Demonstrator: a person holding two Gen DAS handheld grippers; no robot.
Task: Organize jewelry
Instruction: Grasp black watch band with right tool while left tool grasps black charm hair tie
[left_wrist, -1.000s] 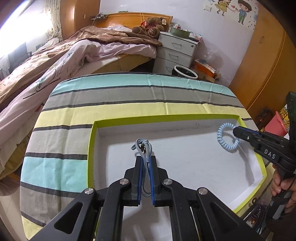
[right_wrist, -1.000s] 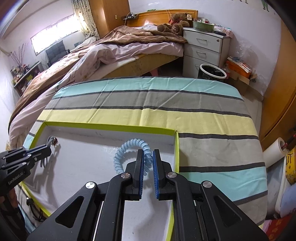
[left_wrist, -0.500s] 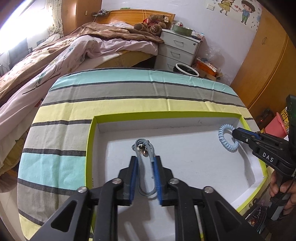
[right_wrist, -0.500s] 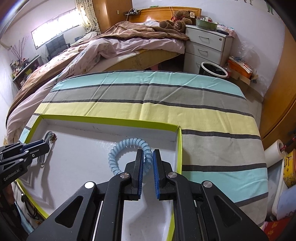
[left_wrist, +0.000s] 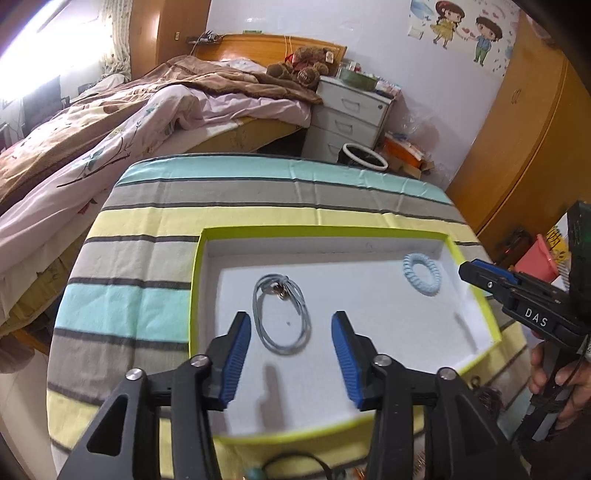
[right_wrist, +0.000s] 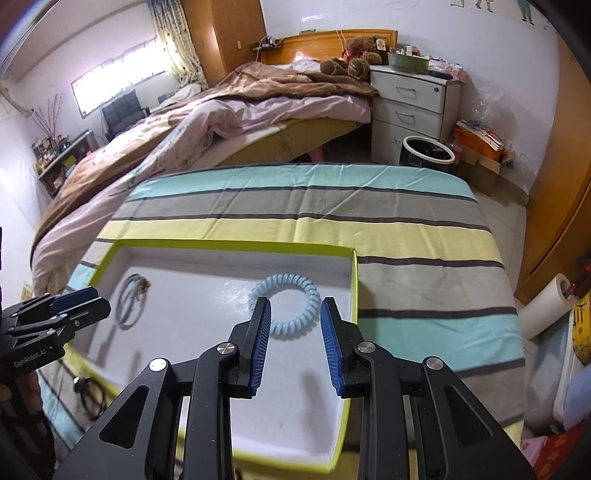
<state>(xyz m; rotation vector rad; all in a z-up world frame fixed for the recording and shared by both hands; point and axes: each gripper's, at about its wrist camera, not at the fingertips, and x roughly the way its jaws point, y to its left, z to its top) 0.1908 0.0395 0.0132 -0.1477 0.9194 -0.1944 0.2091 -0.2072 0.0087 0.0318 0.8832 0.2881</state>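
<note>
- Your left gripper (left_wrist: 291, 354) hangs over the near-left part of the tray (left_wrist: 195, 280) with its fingers (left_wrist: 236, 354) spread wide — they hold nothing.
- The grey cord necklace (left_wrist: 282, 317) lies flat on the tray's white floor, a loose loop with a small metal charm at its far end; its near end sits between your left fingertips, touching neither.
- Your right gripper (right_wrist: 295, 343) is also well open and empty, fingers (right_wrist: 260, 343) on either side of the near arc of the coil band (right_wrist: 286, 308) without touching it.
- The pale blue coil band lies flat in the tray's right part, near the right wall; from the left wrist view it is at (left_wrist: 422, 274), well apart from the necklace.
- From the left wrist view your right gripper (left_wrist: 476, 271) comes in over the tray's right rim; its opening cannot be judged from that side.
- From the right wrist view your left gripper (right_wrist: 85, 304) shows at the tray's left edge, just beside the necklace (right_wrist: 131, 301).
- The tray — lime-green rim (right_wrist: 236, 243), white inside — rests on the striped cloth (right_wrist: 406, 236) that covers the counter.
- Behind the counter stand a bed (right_wrist: 221, 118) and a white drawer unit (right_wrist: 413, 107).
</note>
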